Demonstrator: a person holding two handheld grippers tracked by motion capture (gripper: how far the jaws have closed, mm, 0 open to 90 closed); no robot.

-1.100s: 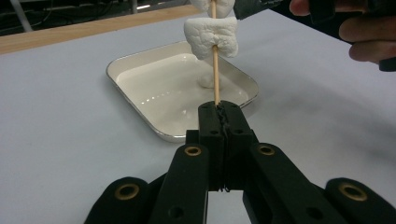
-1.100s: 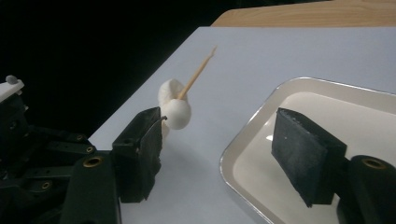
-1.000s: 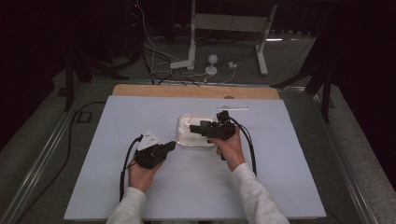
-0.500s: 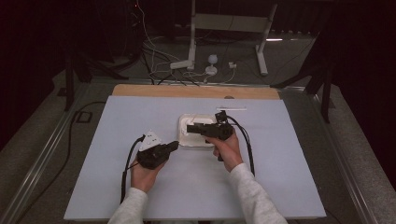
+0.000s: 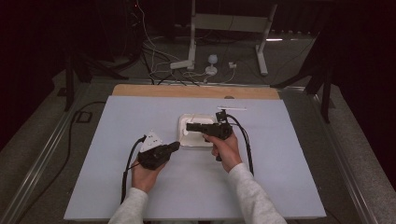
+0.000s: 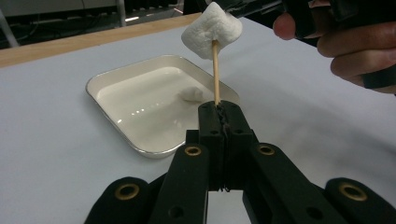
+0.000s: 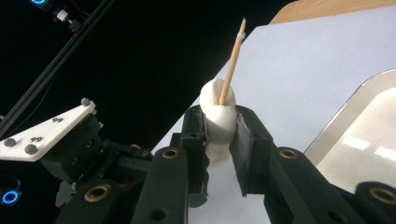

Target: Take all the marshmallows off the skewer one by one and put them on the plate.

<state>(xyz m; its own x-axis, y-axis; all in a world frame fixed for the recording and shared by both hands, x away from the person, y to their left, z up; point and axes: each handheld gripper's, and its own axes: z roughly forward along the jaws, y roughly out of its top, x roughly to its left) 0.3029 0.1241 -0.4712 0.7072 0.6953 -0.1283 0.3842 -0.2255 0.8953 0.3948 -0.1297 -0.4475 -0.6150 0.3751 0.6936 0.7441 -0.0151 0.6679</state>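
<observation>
Two grippers share one load here: my left gripper [image 6: 219, 112] has its jaws pinched tight on the foot of a wooden skewer [image 6: 216, 70], and my right gripper [image 7: 219, 123] is squeezing the marshmallow [image 7: 218, 116] that the skewer runs through, its tip poking out past the top in the right gripper view. The first risk I see is nearest me: the left jaws hold only the very end of a thin stick, so any sideways pull from the other hand could snap it or twist it out of the clamp. Next out, the marshmallow already bulges between the right jaws; squeeze harder and it may tear, stick to the jaw faces, or split around the skewer. If I push it further down off-axis, the point could break through its side. Beyond both tools, on the pale blue table [image 5: 116, 140], sits the white tray [image 6: 154, 100] with a second marshmallow [image 6: 191, 94] in it; a dropped piece would probably land on bare table short of the tray.
</observation>
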